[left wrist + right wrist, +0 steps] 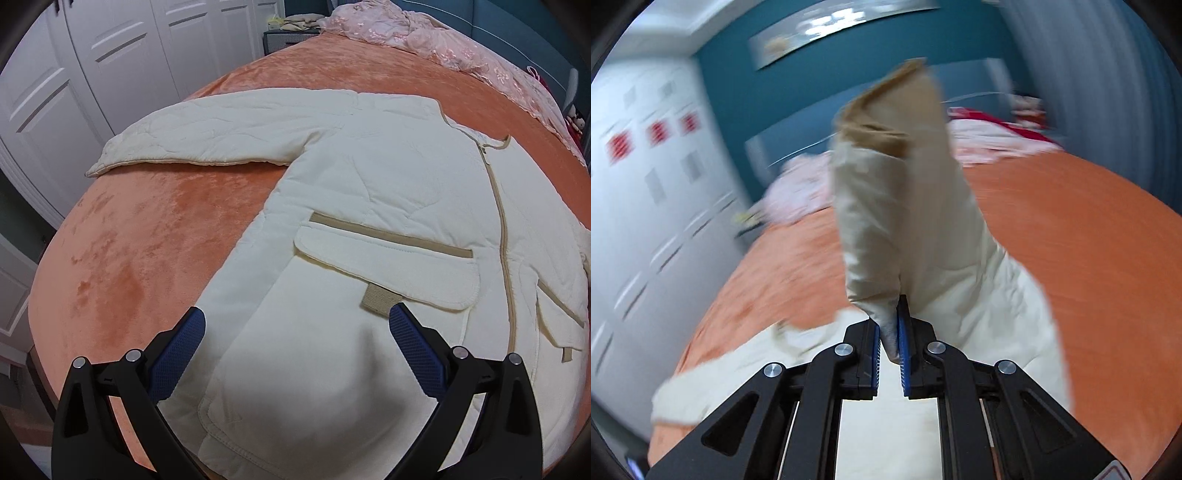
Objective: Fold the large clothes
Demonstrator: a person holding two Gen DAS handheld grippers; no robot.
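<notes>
A cream padded jacket with tan trim lies front up on an orange bed cover, one sleeve stretched out to the left. My left gripper hovers open above the jacket's lower hem, blue pads wide apart with nothing between them. In the right wrist view, my right gripper is shut on the jacket's other sleeve. That sleeve stands lifted off the bed, its tan-lined cuff uppermost. The picture there is blurred by motion.
White wardrobe doors stand close along the bed's left side. A pink lace cover is heaped at the head of the bed, against a teal wall. Red and white bedding lies at the far right.
</notes>
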